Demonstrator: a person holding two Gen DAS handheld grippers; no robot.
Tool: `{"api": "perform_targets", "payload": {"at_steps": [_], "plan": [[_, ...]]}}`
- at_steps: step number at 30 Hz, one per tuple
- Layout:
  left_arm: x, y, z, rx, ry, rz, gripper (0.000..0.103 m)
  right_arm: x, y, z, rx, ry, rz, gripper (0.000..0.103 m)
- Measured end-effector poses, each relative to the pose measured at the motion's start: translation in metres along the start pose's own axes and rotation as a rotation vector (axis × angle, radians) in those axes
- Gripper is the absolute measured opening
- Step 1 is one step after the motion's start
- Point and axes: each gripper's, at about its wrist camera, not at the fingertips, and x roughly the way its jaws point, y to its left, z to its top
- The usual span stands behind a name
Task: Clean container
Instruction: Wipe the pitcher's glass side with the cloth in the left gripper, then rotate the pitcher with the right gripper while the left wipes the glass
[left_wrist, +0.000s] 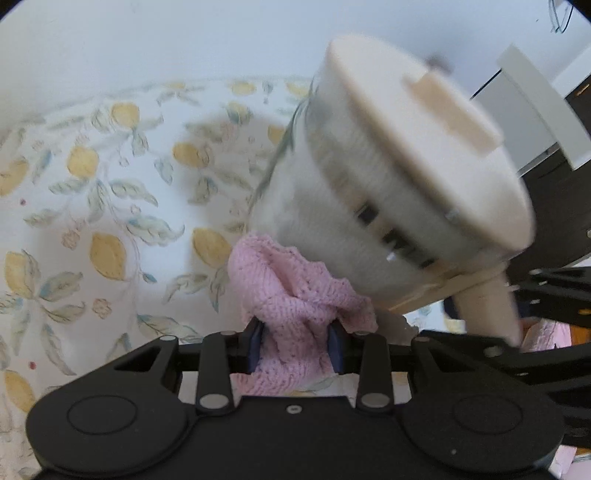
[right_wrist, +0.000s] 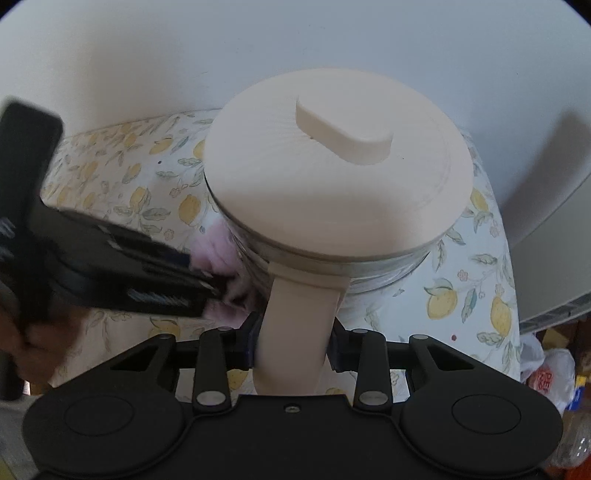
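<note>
A glass container (left_wrist: 325, 221) with a cream lid (left_wrist: 417, 147) and a cream handle (left_wrist: 487, 310) is held tilted above the table. My left gripper (left_wrist: 295, 345) is shut on a pink knitted cloth (left_wrist: 295, 295), which presses against the glass side. In the right wrist view the lid (right_wrist: 332, 184) with its raised grip faces me, and my right gripper (right_wrist: 293, 349) is shut on the cream handle (right_wrist: 295, 325). The left gripper (right_wrist: 110, 273) and the pink cloth (right_wrist: 221, 251) show at the container's left, blurred. A hand (right_wrist: 22, 332) holds that gripper.
A tablecloth (left_wrist: 110, 221) printed with lemons and leaves covers the table (right_wrist: 461, 288). A white wall rises behind it. Dark furniture (left_wrist: 554, 206) and a white panel stand at the right. Plastic bags (right_wrist: 546, 373) lie beyond the table's right edge.
</note>
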Motion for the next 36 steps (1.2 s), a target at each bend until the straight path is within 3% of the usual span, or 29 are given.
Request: {"api": "perform_targets", "payload": {"at_steps": [8,12,17,22,30,34,36], "plan": [[-0.039,-0.016,0.007,0.027,-0.081,0.006,0.034,-0.005,-0.002,-0.010,-0.209,-0.022,0.000,0.042],[-0.045,-0.024,0.011,0.024,-0.074,-0.002,0.034,-0.007,-0.015,-0.016,-0.337,-0.045,0.040,0.043],[-0.046,-0.040,0.014,0.045,-0.083,0.041,0.034,-0.009,-0.024,-0.017,-0.441,-0.037,0.064,0.043],[-0.040,-0.044,0.015,0.032,-0.073,0.049,0.034,-0.010,-0.031,-0.023,-0.402,-0.074,0.081,0.042],[-0.037,-0.034,0.011,0.026,-0.073,0.008,0.036,-0.015,-0.023,-0.039,-0.273,-0.154,-0.012,0.041],[-0.035,-0.031,0.009,0.023,-0.070,-0.005,0.036,-0.018,-0.019,-0.052,-0.125,-0.219,-0.067,0.044],[-0.031,-0.029,0.008,0.014,-0.054,-0.006,0.036,-0.017,-0.020,-0.058,-0.021,-0.238,-0.105,0.050]]}}
